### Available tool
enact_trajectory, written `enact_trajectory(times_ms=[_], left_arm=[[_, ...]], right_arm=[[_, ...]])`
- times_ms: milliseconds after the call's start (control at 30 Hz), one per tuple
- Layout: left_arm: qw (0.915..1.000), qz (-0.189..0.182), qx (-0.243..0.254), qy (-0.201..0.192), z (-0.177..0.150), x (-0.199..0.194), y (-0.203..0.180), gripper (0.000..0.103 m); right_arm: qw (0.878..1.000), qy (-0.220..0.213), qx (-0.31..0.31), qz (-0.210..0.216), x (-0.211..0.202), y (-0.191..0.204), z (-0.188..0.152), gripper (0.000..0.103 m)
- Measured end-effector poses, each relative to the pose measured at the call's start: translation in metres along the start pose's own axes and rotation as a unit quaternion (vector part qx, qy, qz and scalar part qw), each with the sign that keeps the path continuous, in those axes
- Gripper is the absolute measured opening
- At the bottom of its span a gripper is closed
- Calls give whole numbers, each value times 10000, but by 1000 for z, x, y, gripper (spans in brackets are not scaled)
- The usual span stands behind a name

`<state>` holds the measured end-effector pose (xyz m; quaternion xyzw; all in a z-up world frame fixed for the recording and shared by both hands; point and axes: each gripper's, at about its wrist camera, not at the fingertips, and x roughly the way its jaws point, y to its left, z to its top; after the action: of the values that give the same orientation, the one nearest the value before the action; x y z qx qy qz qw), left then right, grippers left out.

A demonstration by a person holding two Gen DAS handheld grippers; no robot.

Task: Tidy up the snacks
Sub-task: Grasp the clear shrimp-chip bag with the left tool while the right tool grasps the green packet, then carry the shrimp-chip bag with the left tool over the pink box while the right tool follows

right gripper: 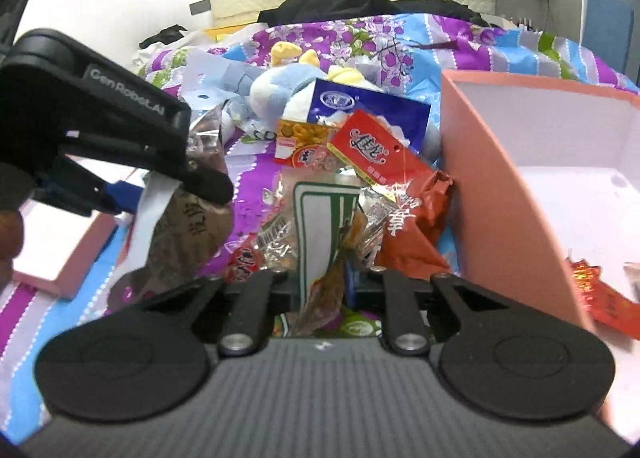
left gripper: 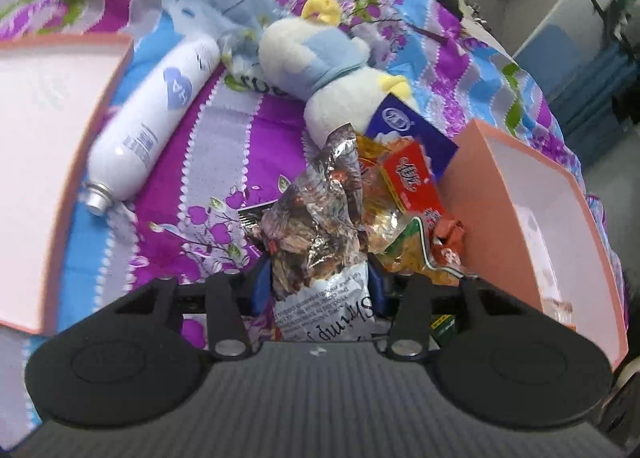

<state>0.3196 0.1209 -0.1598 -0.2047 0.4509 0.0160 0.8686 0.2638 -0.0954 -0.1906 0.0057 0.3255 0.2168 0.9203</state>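
Note:
My left gripper (left gripper: pixel 318 282) is shut on a crinkled brown shrimp snack bag (left gripper: pixel 316 226), held above the bedspread; it also shows at the left of the right wrist view (right gripper: pixel 188 218). My right gripper (right gripper: pixel 326 278) is shut on a small clear orange-brown snack packet (right gripper: pixel 340 258) over a green-and-white packet (right gripper: pixel 316 210). A pile of snacks lies ahead: a red packet (right gripper: pixel 384 174), an orange packet (right gripper: pixel 296 134) and a blue bag (right gripper: pixel 372 110). A pink box (right gripper: pixel 492 194) stands open on the right with red wrappers (right gripper: pixel 600 290) inside.
A pink box lid (left gripper: pixel 44 162) lies on the left. A white spray can (left gripper: pixel 152 114) and a white-and-blue plush toy (left gripper: pixel 320 66) lie on the purple floral bedspread (left gripper: pixel 240 146). Black clothing (right gripper: pixel 360 2) and a padded headboard sit behind.

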Motion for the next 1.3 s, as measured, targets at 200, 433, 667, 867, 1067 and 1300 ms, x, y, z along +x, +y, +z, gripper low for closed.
enact_trajectory(times_ms=[200,433,667,867,1067,1300], left_arm=[[9998,-13,12,-180,-16,-53,-6,52],[9992,6,46,-391,-50,-116,-4,52],[9984,84,120,-547,-90,-161,-5,50],[9978,29,99,-660,-121,-192,-9,49],[9972,-103,135,-728,-146,-216,-21,48],[9961,-326,320,-754,-163,-234,-48,48]], right_arm=[[9999,2,100,27,-40,10,2,19],[10000,-45,-18,36,-93,26,3,19],[9999,-141,-37,2,-141,27,-7,19],[9998,-188,-35,-27,-179,25,-19,19],[9994,-344,2,-21,-221,23,-24,19],[9978,-619,-210,-115,-269,16,-26,19]])
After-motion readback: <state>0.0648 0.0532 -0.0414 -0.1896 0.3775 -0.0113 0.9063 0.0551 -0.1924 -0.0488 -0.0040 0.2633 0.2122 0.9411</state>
